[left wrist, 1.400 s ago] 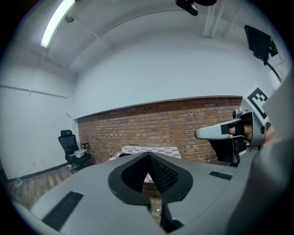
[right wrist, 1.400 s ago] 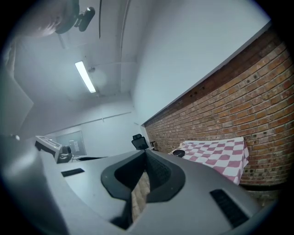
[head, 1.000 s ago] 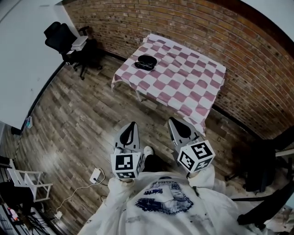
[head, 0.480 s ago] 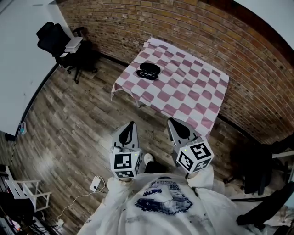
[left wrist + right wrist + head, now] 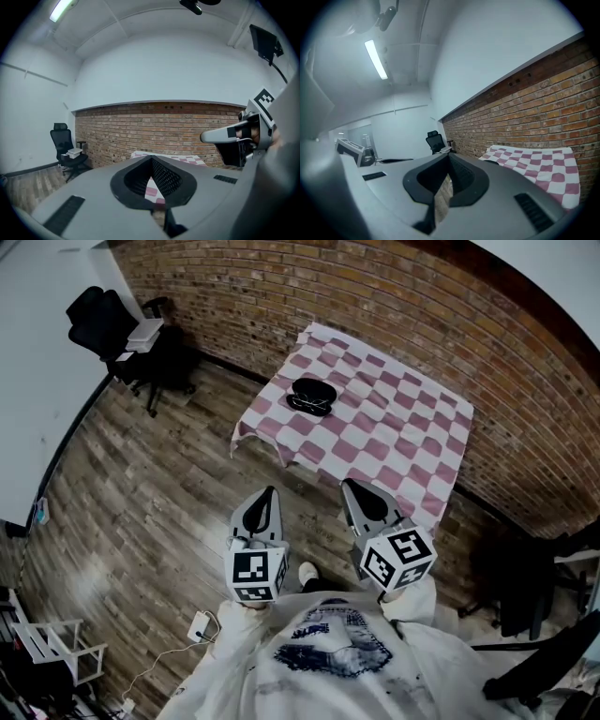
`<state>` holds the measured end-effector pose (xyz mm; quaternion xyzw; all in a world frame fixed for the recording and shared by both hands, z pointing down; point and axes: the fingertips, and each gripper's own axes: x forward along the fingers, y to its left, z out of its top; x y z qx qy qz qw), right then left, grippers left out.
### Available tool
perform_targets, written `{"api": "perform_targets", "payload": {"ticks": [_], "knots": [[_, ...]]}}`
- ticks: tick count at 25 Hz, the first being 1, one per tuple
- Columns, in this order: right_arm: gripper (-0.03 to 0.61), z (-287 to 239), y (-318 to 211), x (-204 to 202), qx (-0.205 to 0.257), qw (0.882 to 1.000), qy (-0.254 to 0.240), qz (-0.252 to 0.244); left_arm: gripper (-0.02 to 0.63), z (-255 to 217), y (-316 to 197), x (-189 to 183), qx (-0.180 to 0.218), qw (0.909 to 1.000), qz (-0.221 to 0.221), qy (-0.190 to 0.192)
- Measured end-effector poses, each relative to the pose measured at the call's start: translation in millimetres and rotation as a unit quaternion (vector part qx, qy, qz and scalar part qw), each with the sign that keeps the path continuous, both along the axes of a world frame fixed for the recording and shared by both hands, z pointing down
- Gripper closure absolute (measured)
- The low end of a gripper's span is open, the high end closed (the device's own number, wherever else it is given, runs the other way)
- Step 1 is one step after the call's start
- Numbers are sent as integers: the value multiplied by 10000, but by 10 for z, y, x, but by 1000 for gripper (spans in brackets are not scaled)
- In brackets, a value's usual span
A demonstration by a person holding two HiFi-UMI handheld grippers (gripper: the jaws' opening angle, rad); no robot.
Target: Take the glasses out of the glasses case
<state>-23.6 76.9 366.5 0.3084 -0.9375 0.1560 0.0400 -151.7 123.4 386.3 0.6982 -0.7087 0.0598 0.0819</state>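
A black glasses case (image 5: 313, 395) lies shut near the left end of a table under a pink-and-white checked cloth (image 5: 394, 442). The table stands against the brick wall, well ahead of me across the wooden floor. Both grippers are held close in front of the person's chest, far short of the table. My left gripper (image 5: 270, 491) is shut and holds nothing, its jaws (image 5: 151, 160) meeting at the tip. Beside it my right gripper (image 5: 349, 486) looks shut as well, with nothing in it (image 5: 447, 157). The checked cloth (image 5: 534, 166) shows to the right in the right gripper view.
A black office chair (image 5: 105, 320) with white items on its seat stands at the back left by the brick wall (image 5: 281, 287). A white power strip and cable (image 5: 200, 626) lie on the floor by my left foot. A white chair (image 5: 47, 652) is at lower left, and dark chairs (image 5: 534, 587) stand at right.
The table and case have drawn nearer and slid slightly right in the head view as the person walks forward. Both grippers keep the same shut pose in front of the chest.
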Motion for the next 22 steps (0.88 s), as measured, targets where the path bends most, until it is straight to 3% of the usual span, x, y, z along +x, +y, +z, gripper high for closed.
{"api": "perform_targets", "payload": {"ticks": [10,22], "knots": [[565,11,-142,-362,45,10000,-28,33,606,4,-109,-415,-12,10000,-15,-32],[565,102,-504,-381,-74,9996,-36,278,606,74,-462,-476,-109,9997,207,-96]]}}
